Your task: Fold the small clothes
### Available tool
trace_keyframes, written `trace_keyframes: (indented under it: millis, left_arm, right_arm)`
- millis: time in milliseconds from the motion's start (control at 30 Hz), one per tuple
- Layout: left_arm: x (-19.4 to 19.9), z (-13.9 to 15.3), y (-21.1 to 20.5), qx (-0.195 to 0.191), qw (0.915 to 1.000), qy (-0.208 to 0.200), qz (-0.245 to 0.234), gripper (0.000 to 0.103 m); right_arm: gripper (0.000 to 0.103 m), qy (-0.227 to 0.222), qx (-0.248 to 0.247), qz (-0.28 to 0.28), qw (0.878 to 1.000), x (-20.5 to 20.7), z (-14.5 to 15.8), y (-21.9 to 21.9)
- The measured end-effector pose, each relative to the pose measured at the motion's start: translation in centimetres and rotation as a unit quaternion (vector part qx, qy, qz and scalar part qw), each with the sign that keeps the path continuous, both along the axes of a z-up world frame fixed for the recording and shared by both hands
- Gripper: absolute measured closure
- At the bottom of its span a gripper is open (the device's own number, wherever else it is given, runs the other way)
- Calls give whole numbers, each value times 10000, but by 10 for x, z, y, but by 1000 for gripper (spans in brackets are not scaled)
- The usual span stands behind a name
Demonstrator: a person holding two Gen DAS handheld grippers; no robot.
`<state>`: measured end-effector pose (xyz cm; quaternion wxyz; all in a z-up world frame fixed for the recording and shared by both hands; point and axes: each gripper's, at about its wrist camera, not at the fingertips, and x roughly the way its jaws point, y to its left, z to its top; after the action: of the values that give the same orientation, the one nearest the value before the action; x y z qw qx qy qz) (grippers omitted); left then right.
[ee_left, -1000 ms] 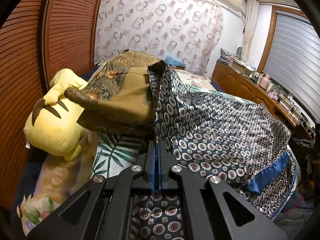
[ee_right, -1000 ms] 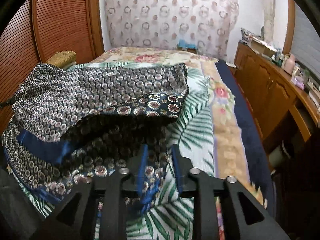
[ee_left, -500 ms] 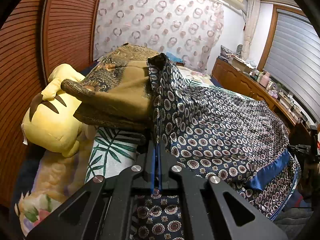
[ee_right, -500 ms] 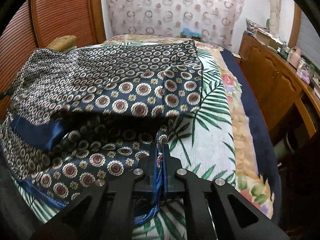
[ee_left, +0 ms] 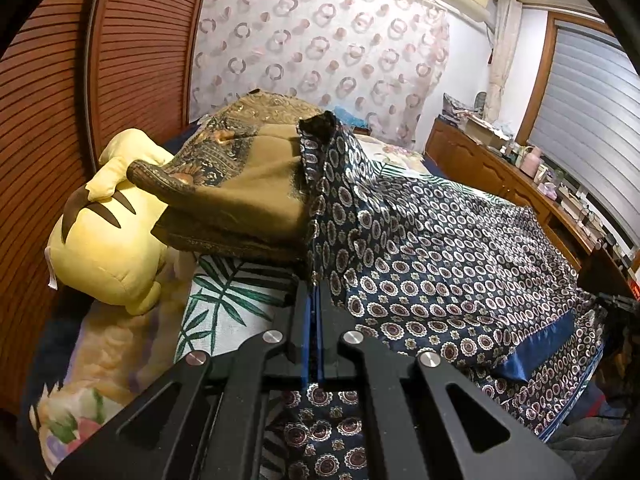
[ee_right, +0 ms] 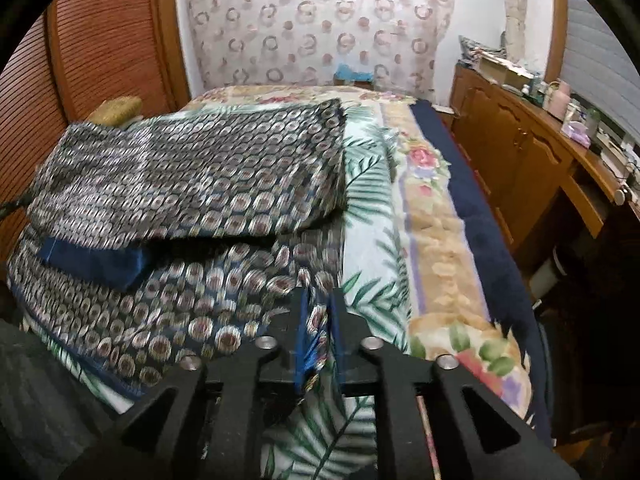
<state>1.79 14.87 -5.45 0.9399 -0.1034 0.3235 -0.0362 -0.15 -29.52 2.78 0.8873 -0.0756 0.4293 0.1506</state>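
patterned garment (ee_left: 440, 248) in left gripper (ee_left: 314, 304)

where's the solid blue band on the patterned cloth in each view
Left wrist view: the blue band sits at lower right, on the near edge of the patterned cloth.
Right wrist view: the blue band sits at centre left, below the folded-over upper layer of the cloth.
Shared landmark: the ring-patterned curtain across the back wall, beyond the bed.

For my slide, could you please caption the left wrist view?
Left gripper shut on patterned garment beside yellow plush toy.
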Motion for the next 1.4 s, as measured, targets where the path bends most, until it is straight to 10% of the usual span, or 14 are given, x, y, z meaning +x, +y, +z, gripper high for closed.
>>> trace_keyframes:
  millis: [133,600,867,1400]
  left_arm:
    - [0,-1,-2,80,10000,26,-20,101]
    - [2,-4,2,63,9999,143,-8,101]
    - [4,-1,-5,71,9996,72,-253,101]
    - [-27,23,-2,167,9991,-9,-380,102]
  right_arm:
    - [53,-79,187,-56,9998,24,-8,8]
    - [53,371,208,-118,9990,100,-44,28]
    - [99,267,187,188,9993,113,-42,37]
    - [102,-276,529,315,9977,51,-5,12]
